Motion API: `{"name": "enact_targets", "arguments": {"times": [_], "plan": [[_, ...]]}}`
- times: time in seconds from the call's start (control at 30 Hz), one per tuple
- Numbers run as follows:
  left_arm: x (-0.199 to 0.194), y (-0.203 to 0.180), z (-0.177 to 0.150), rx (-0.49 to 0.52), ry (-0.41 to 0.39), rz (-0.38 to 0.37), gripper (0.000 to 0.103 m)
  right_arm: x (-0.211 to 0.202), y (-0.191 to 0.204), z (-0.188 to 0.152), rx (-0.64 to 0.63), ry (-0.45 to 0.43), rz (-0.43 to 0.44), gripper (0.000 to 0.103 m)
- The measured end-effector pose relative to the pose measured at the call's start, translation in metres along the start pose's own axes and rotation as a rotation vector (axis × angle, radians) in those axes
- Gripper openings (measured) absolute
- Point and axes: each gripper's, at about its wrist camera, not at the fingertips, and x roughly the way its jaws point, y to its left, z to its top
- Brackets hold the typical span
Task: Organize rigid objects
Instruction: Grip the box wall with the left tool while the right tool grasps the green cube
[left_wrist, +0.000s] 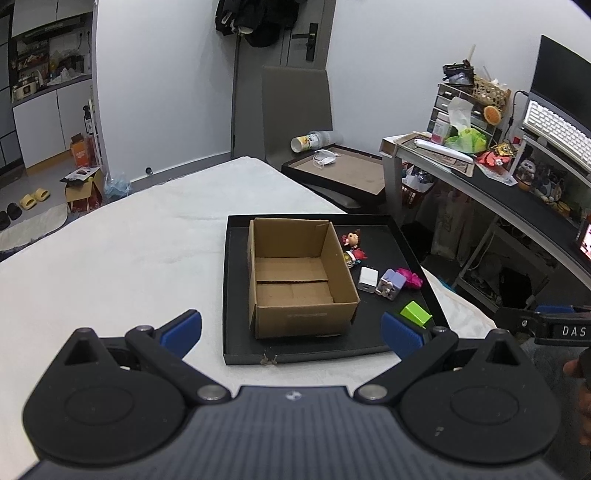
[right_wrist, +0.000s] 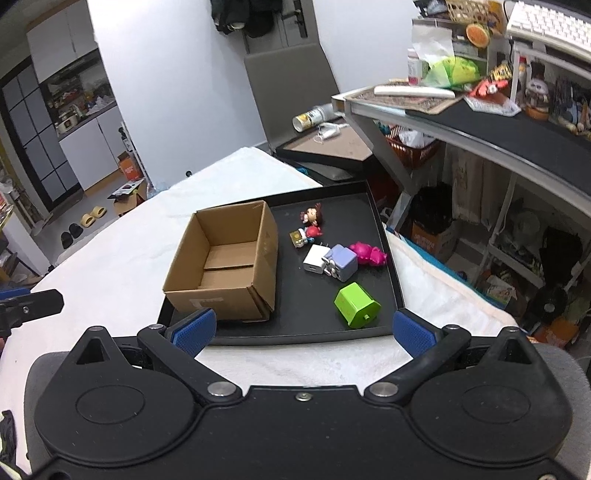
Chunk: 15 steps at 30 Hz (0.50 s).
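On our left, the left hand-held gripper (left_wrist: 291, 334) hangs wide and holds nothing, facing the empty cardboard box (left_wrist: 301, 271) on the left of the black tray (left_wrist: 236, 332). To the box's right lie the small things: two figurines (right_wrist: 312, 223), a white charger (right_wrist: 314, 260), a lilac cube (right_wrist: 343, 262), a pink toy (right_wrist: 369, 254), and nearest us a green block (right_wrist: 356, 305). The right hand-held gripper (right_wrist: 303, 330), also wide and holding nothing, sits just short of that block, slightly to its left, so we judge the right hand nearer.
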Motion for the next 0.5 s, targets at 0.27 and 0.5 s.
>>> {"name": "enact_targets", "arguments": {"times": [0.27,0.5], "plan": [[0.029,0.007,0.010,-0.019,0.044,0.015,0.103,0.032,-0.016,0.008,0.085,0.041,-0.005,0.103],[0.059,0.011,0.020,-0.051,0.085,0.043,0.103,0.063,-0.031,0.018,0.164,0.069,-0.001,0.101]]}}
